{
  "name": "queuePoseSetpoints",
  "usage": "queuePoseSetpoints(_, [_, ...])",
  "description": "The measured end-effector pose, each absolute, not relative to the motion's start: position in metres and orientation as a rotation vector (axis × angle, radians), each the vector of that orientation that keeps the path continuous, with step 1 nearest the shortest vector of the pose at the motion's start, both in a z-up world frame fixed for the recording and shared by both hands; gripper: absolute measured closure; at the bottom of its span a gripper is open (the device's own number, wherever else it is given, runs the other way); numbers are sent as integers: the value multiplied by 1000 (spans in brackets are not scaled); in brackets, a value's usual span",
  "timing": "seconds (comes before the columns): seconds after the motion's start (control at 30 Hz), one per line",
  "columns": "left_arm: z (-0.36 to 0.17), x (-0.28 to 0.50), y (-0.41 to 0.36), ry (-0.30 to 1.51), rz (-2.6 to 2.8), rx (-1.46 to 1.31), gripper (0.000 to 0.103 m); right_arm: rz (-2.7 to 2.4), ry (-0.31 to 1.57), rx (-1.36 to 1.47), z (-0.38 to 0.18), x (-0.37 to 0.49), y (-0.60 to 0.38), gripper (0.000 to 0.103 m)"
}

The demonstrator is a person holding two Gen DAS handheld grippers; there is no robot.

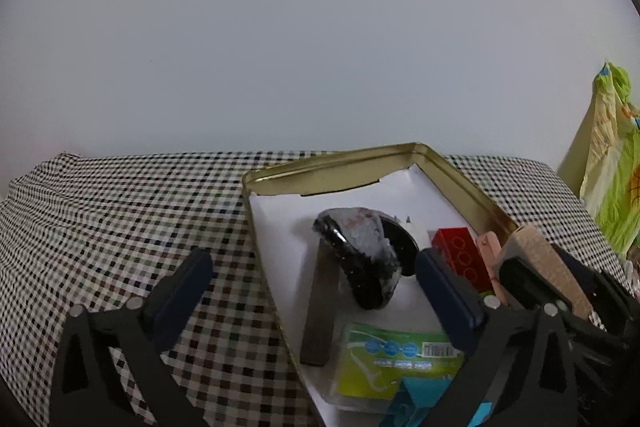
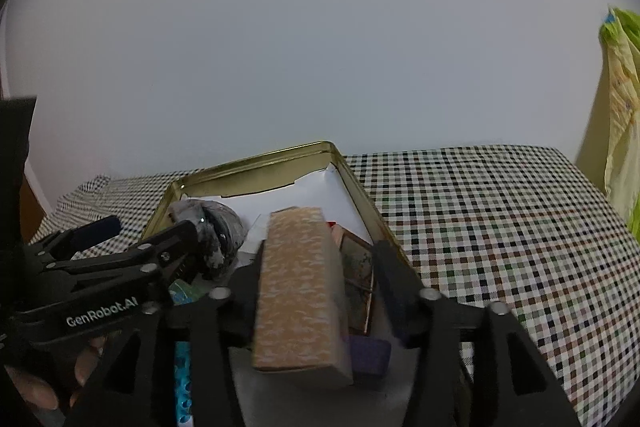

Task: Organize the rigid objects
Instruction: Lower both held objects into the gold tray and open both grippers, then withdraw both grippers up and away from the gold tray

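- Tan, speckled cardboard marks the task's thing: a long box (image 2: 298, 291) sitting between the right gripper's (image 2: 320, 267) two fingers, above the near right part of the gold tin (image 2: 256, 159).
- Its long axis runs straight ahead along the fingers, pointing toward the tin's far wall; in the left wrist view the same box (image 1: 544, 267) shows at the right edge, angled over the tin's right wall.
- The right jaws stand on either side of the box. The left finger looks pressed against it, while a gap seems to show at the right finger, so I cannot tell whether the grip is firm.
- Just right of the box lies a flat pictured card or booklet (image 2: 356, 267); a red brick (image 1: 462, 259) and a pink block (image 1: 490, 247) lie under its far end.
- To its left are a dark foil-wrapped lump (image 1: 360, 251), a brown flat bar (image 1: 322, 307) and a green-labelled pack (image 1: 392, 359), all on the tin's white paper lining.
- The left gripper (image 1: 312, 279) hovers with jaws wide apart and empty, straddling the tin's left wall, one finger over the checked tablecloth (image 1: 120, 211).
- Judgement: the right hand owns the box; lowering it lengthwise into the right side of the tin looks the likely move.
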State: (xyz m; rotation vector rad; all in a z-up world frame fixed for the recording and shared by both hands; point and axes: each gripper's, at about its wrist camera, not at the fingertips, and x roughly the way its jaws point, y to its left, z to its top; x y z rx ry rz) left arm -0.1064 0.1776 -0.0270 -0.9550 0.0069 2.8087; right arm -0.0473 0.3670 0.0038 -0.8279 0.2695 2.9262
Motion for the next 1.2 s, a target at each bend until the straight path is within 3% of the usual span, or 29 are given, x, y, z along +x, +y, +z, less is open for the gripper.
queuePoseSetpoints(0.03, [-27,-106,178,19,2812,-953,0,2936,287,-819,4,-46,368,35])
queuePoseSetpoints(0.23, [-24,-98,179,47,2851,-868,0,2940,279,-790,6,-44,367,31])
queuePoseSetpoints(0.8, [-23,-84,175,114,2901,-753,0,2930,352,-575,14,-26,376,31])
queuePoseSetpoints(1.2, [-22,-72,163,98,2933,-693,0,2886,185,-351,26,-6,357,31])
